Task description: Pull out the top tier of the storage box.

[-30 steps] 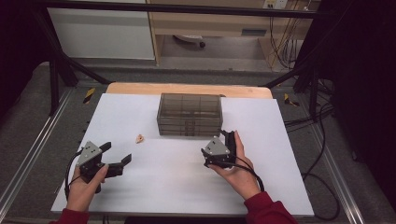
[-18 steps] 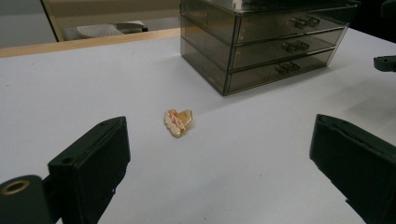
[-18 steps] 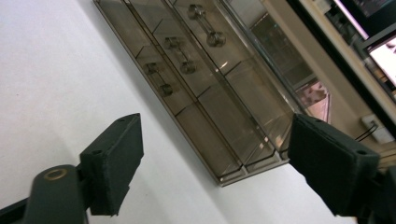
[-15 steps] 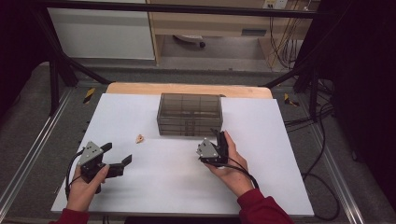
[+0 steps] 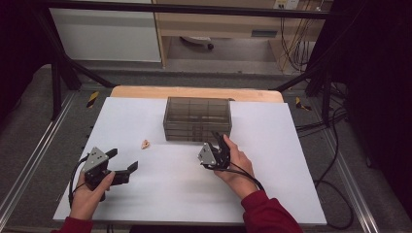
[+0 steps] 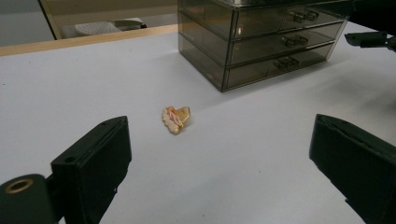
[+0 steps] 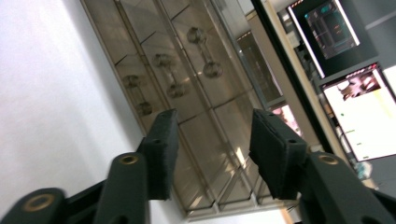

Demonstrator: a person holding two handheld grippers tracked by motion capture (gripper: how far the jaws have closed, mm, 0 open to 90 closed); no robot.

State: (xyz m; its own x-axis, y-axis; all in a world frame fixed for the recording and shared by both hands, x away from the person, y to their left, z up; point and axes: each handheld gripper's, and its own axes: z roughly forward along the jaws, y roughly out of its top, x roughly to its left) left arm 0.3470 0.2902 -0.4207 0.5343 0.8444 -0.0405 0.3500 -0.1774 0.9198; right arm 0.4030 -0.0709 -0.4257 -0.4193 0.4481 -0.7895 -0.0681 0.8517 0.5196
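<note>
Right gripper [image 5: 219, 141], rolled on its side, stands just before the front face of the smoked drawer chest [image 5: 197, 118], which lies at its 11 o'clock near the table's [image 5: 291, 160] far-centre; its jaws, half-spread and just closing, hold nothing. Drawer handles [image 7: 170, 74] lie ahead, their long axes parallel to the front. Left gripper [image 5: 121, 164] rests wide open and empty, farther away, the small hair clip [image 6: 176, 118] at its 12 o'clock.

No words, brands or numbers can be read anywhere. The two screens [image 7: 348, 60] at the upper right of the right gripper view carry rows of what may be writing, too small and blurred to make out (the lower one is bright, the upper one dark). The drawer box [image 5: 197, 119] bears no label that can be seen.
</note>
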